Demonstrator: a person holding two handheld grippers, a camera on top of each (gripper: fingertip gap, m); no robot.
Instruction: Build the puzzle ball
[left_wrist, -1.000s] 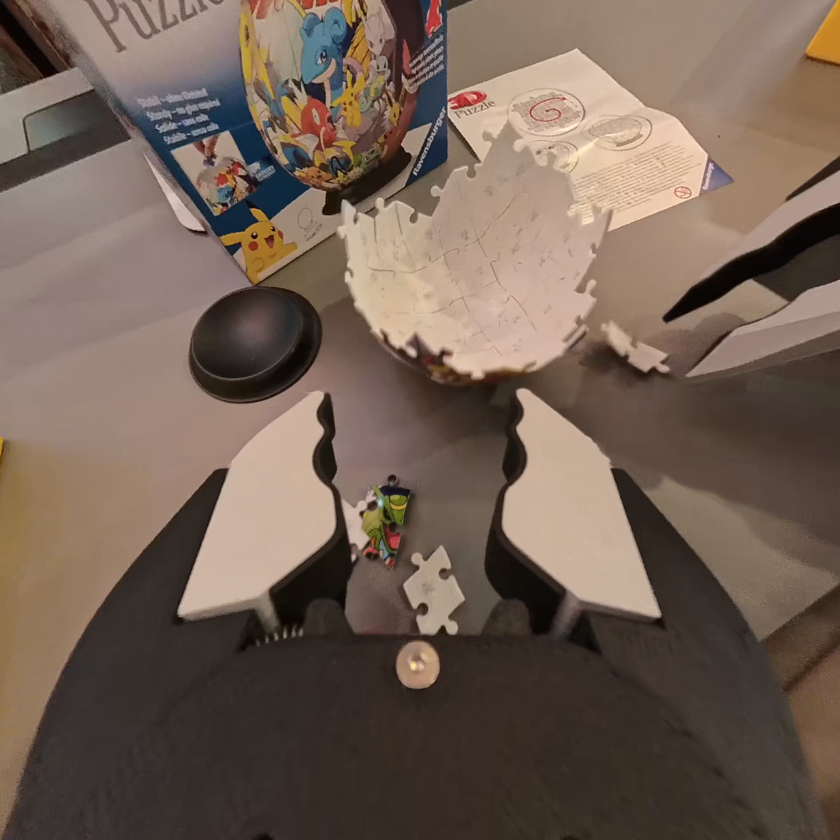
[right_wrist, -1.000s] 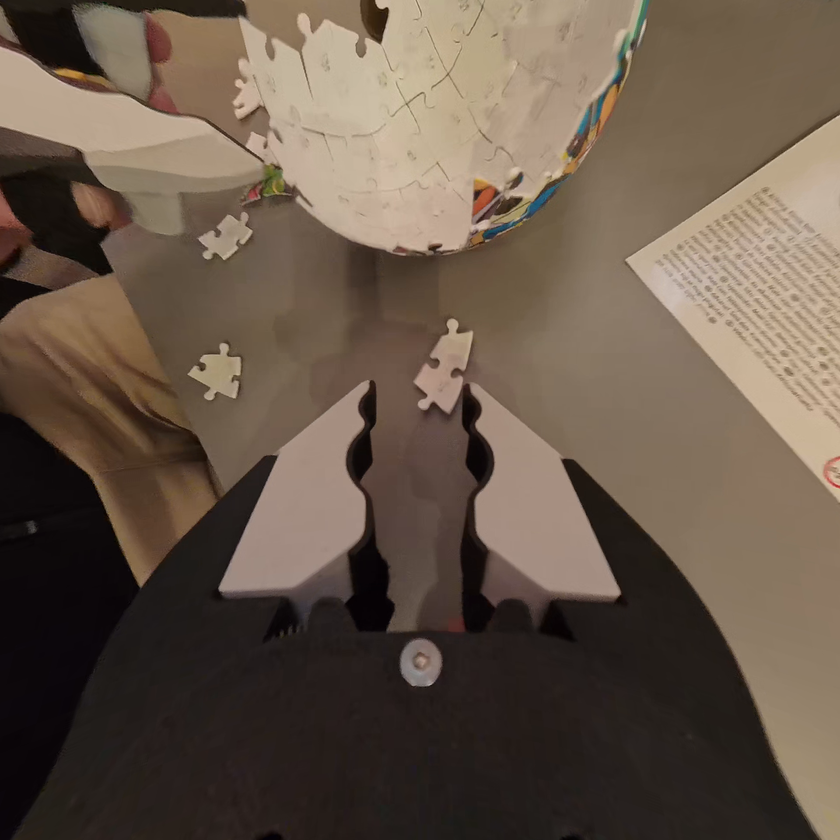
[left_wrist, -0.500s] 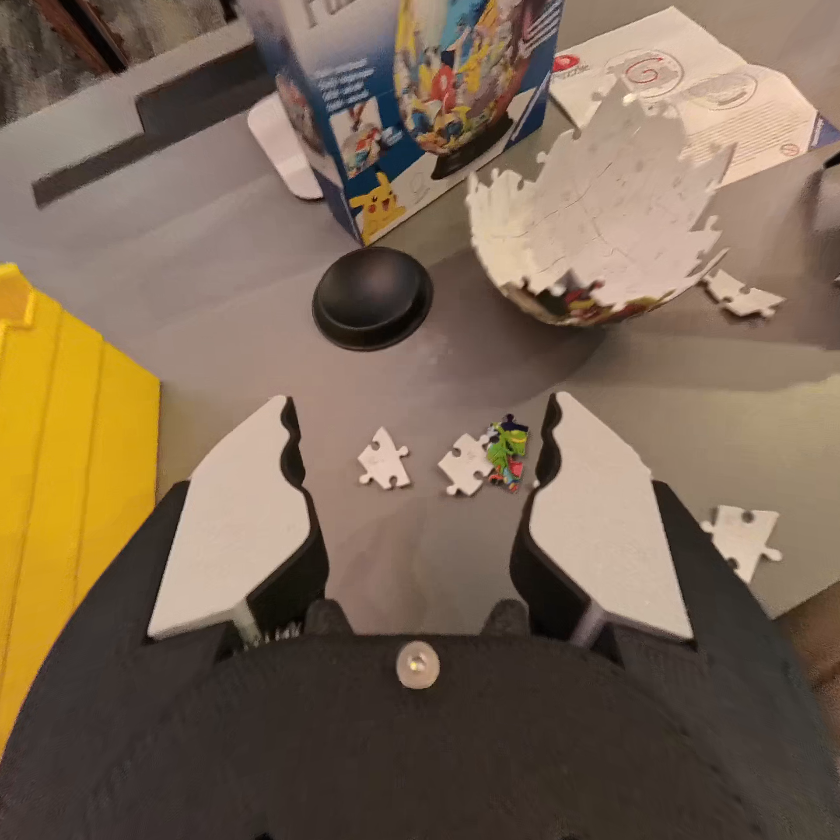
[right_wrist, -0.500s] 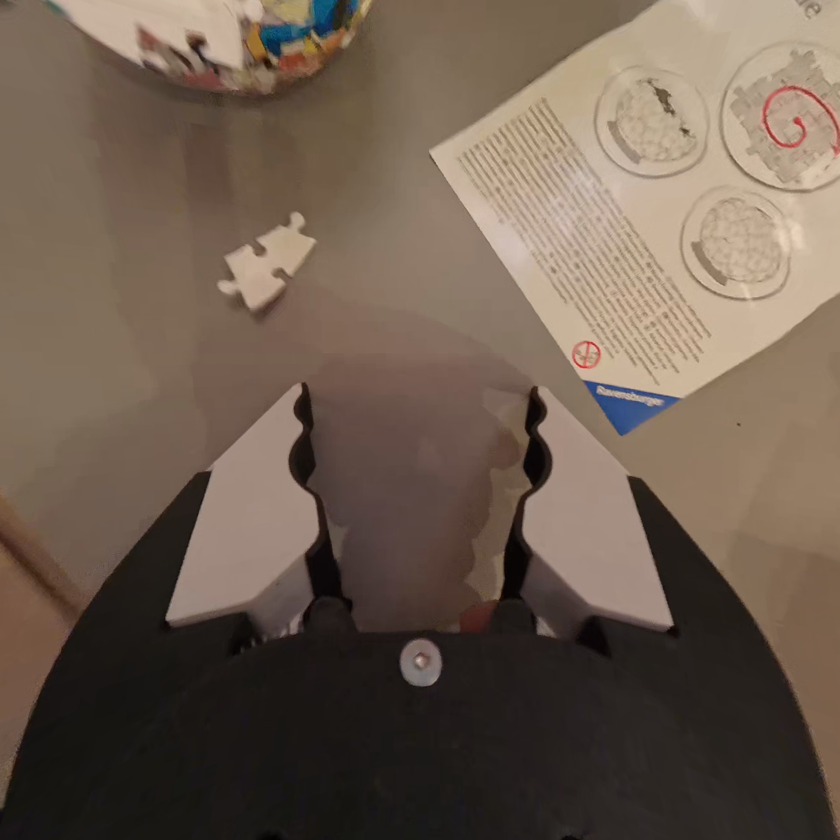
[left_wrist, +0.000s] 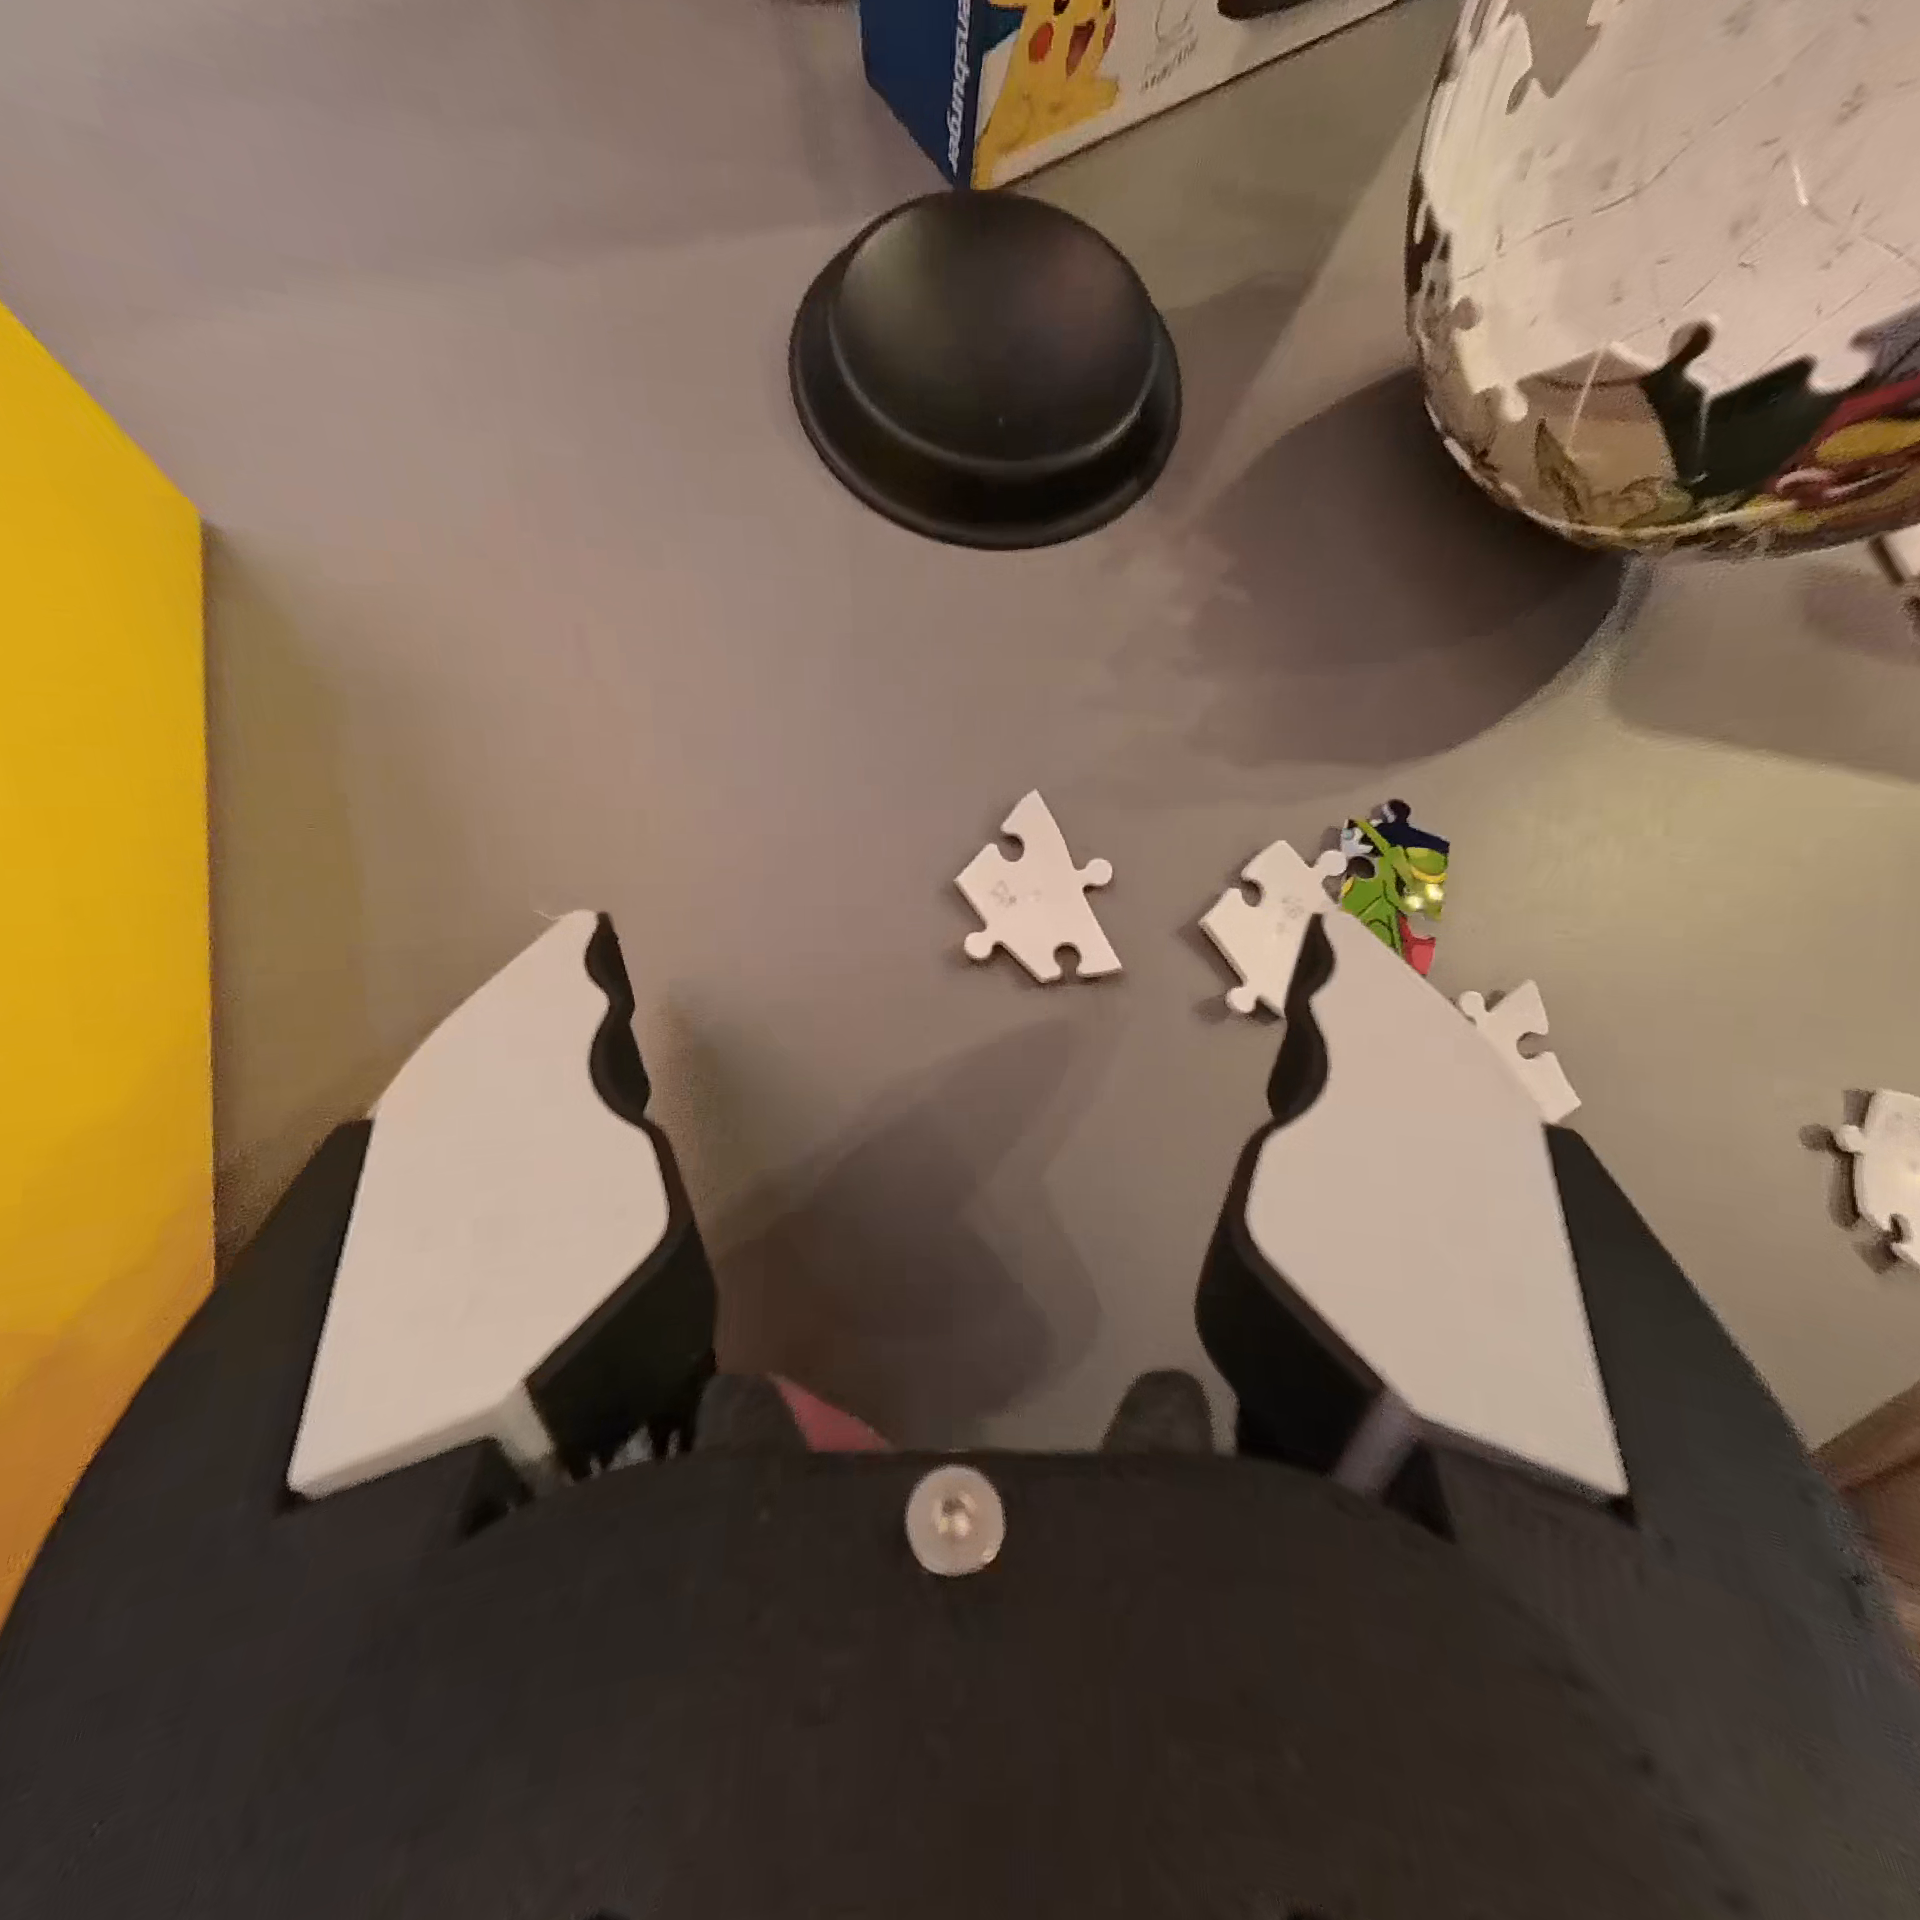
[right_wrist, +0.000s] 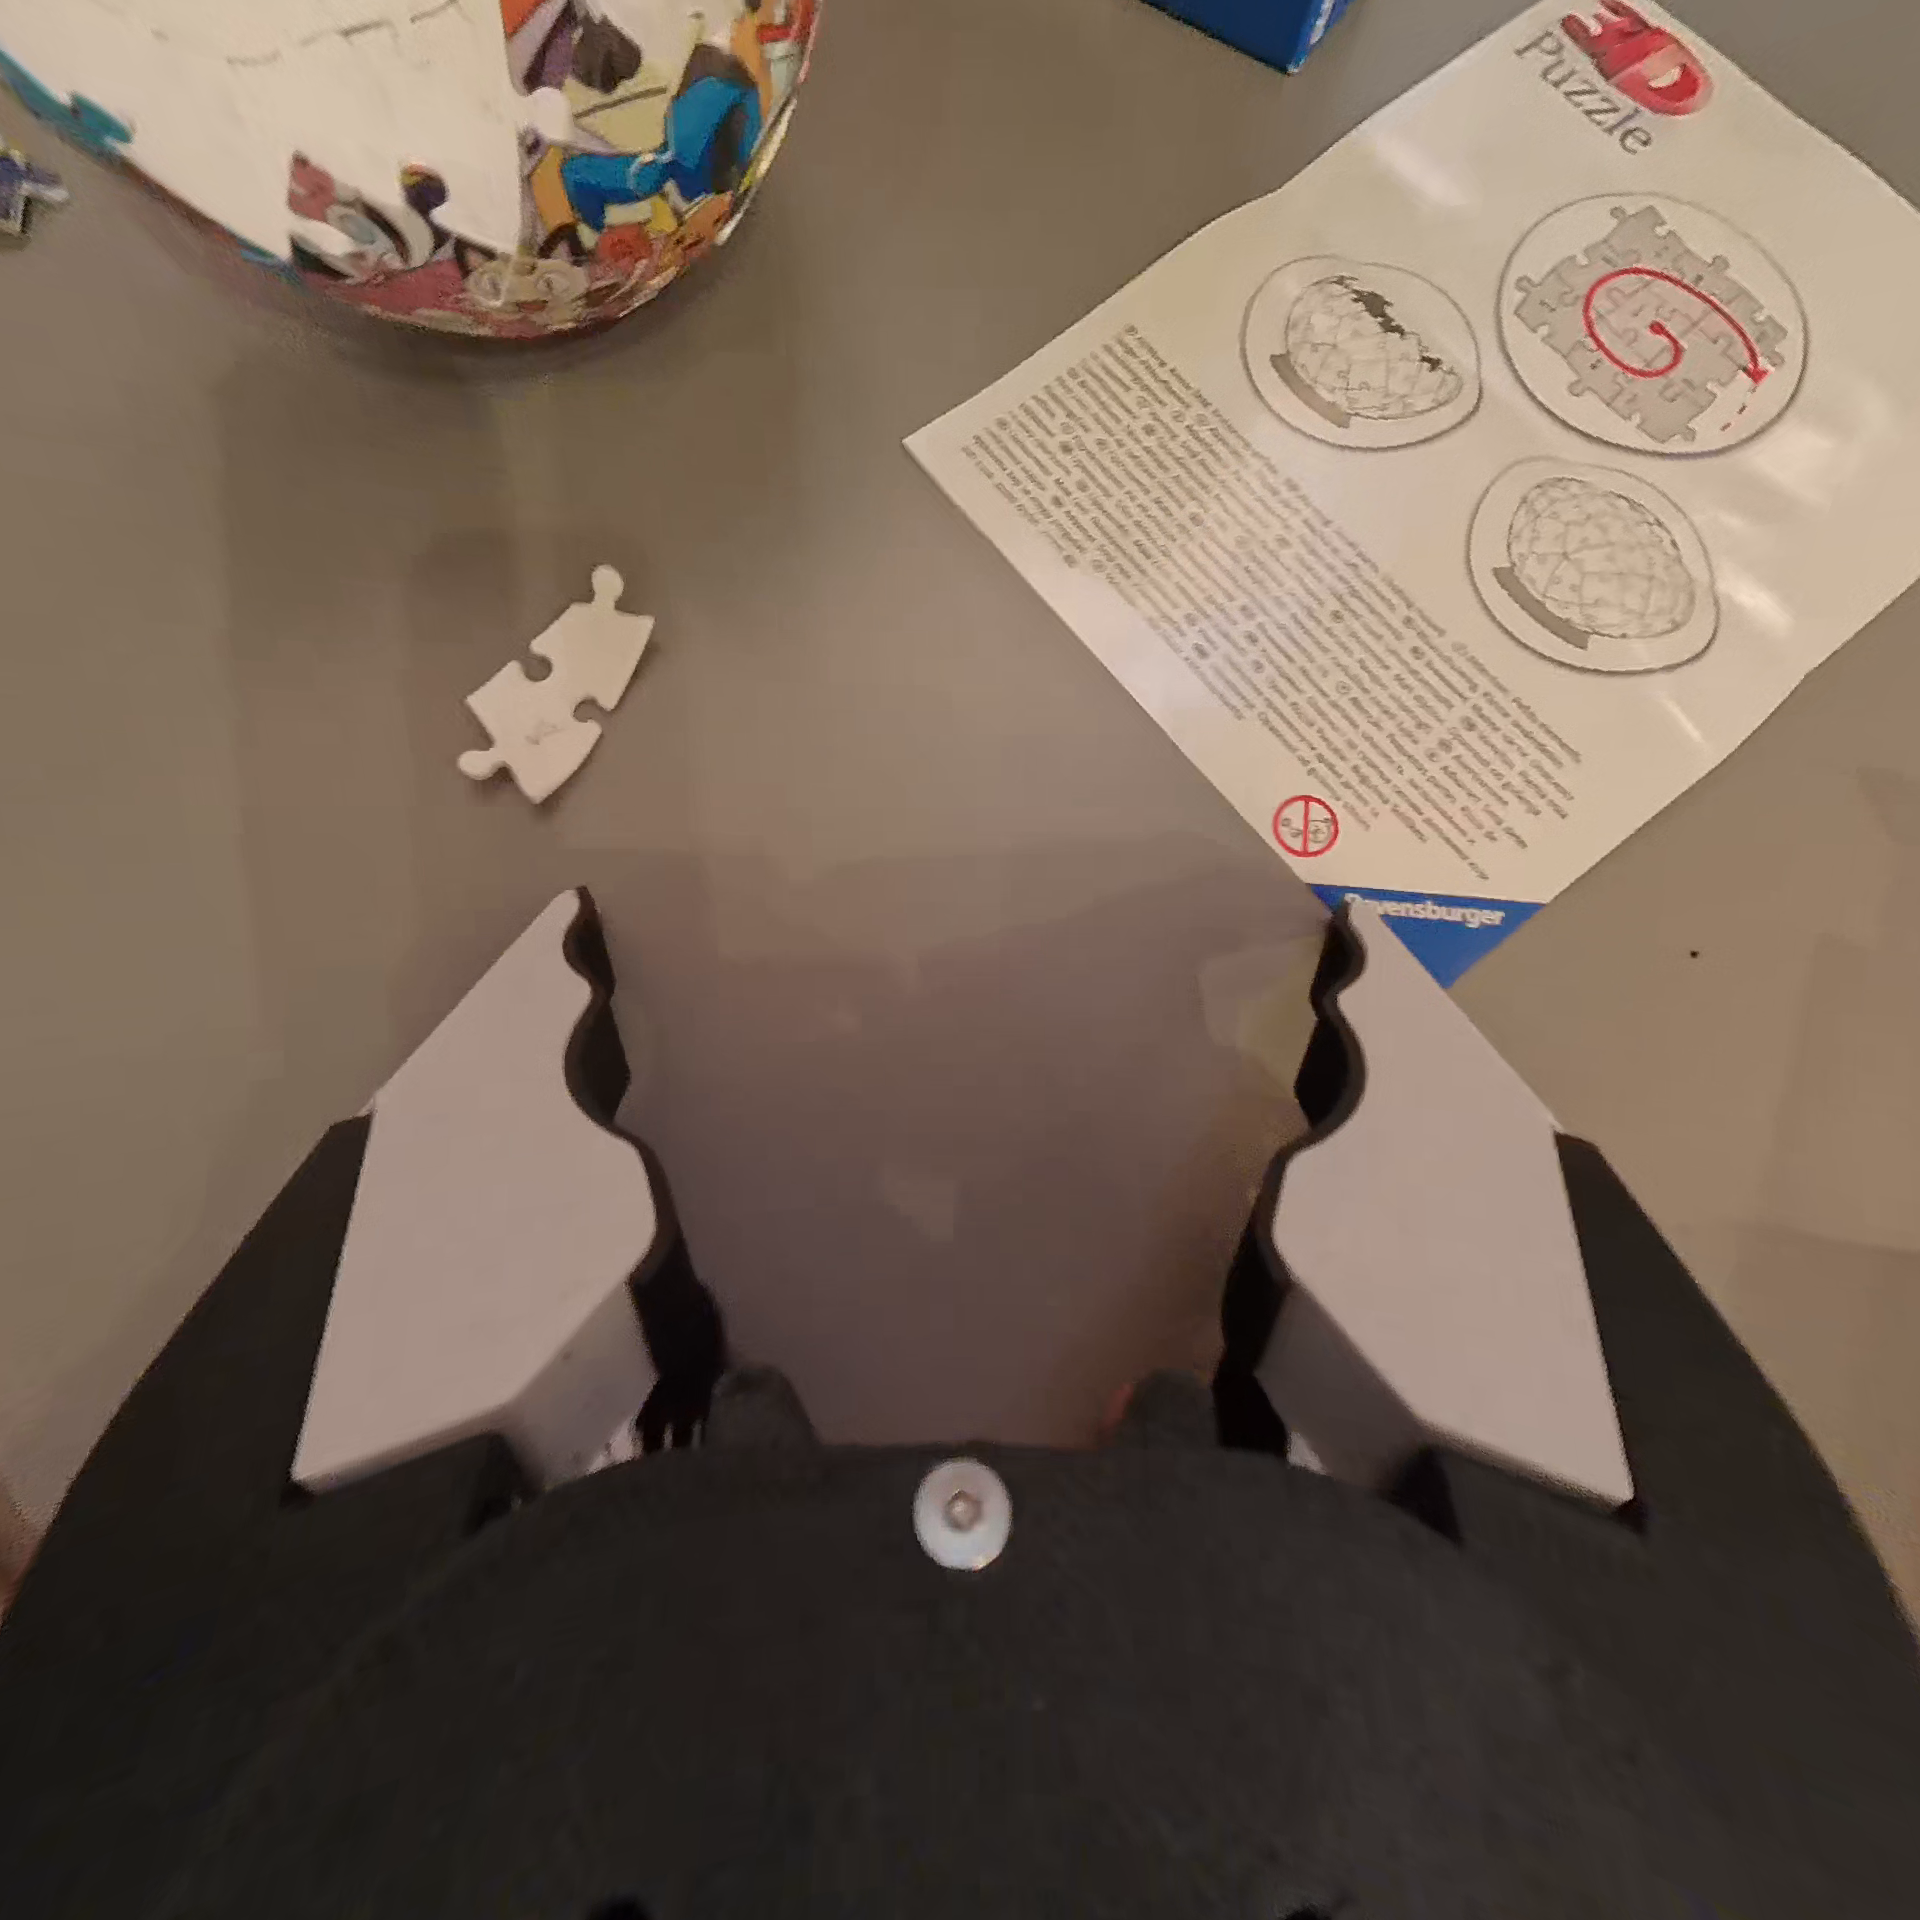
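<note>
The half-built puzzle ball (left_wrist: 1683, 260) lies on the grey table at the upper right of the left wrist view, white inside, coloured outside; it also shows in the right wrist view (right_wrist: 436, 156) at the upper left. My left gripper (left_wrist: 956, 935) is open and empty above several loose pieces: a white one (left_wrist: 1039, 904), another white one (left_wrist: 1262, 925) and a coloured one (left_wrist: 1392, 873) by its right finger. My right gripper (right_wrist: 956, 914) is open and empty; a white two-piece strip (right_wrist: 561, 686) lies ahead to its left.
A black round stand (left_wrist: 982, 364) sits ahead of the left gripper, with the puzzle box (left_wrist: 1029, 83) behind it. A yellow block (left_wrist: 94, 883) lies at the left. An instruction sheet (right_wrist: 1455, 499) lies at the right of the right wrist view. More white pieces (left_wrist: 1881, 1174) lie at the right.
Both grippers have opened wider and drawn back from the ball. The left one moved left and closer to the table over the loose pieces; the right one moved right toward the sheet.
</note>
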